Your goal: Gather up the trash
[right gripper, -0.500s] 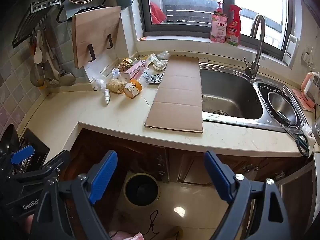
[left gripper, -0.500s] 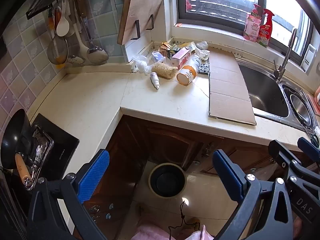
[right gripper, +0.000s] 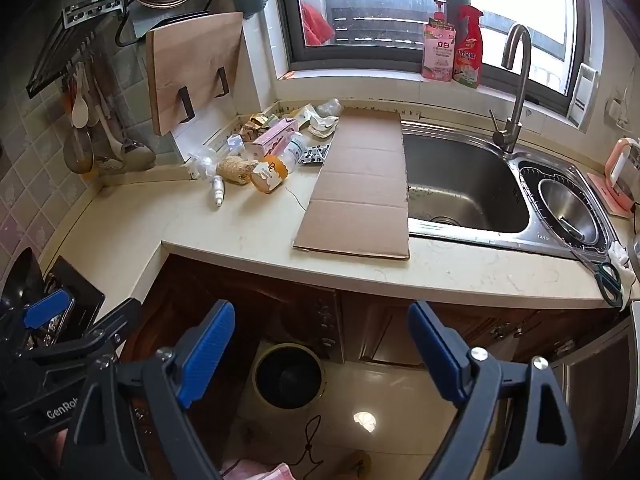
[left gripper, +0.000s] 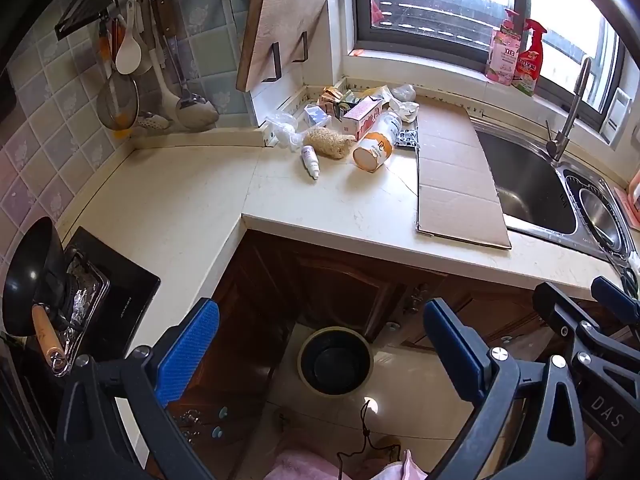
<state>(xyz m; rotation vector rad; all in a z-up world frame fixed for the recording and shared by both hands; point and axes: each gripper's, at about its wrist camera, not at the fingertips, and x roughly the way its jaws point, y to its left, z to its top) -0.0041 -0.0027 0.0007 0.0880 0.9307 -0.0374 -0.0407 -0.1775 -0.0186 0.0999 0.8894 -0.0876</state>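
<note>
A pile of trash lies at the back corner of the counter: an orange-and-white bottle (left gripper: 378, 142) on its side, a small white bottle (left gripper: 310, 159), a pink carton (left gripper: 362, 117), a beige fibrous lump (left gripper: 330, 141), plastic wrap and crumpled paper. The bottle also shows in the right wrist view (right gripper: 276, 168). A flat cardboard sheet (left gripper: 452, 176) lies beside the sink. A dark round bin (left gripper: 335, 361) stands on the floor below the counter. My left gripper (left gripper: 320, 352) and right gripper (right gripper: 320, 348) are both open and empty, held above the floor, well short of the counter.
A steel sink (right gripper: 460, 184) with a tap is at the right; scissors (right gripper: 606, 276) lie at its front corner. A stove with a black wok (left gripper: 28, 276) is at the left. Utensils and a cutting board (left gripper: 284, 20) hang on the tiled wall. Wooden cabinet doors run under the counter.
</note>
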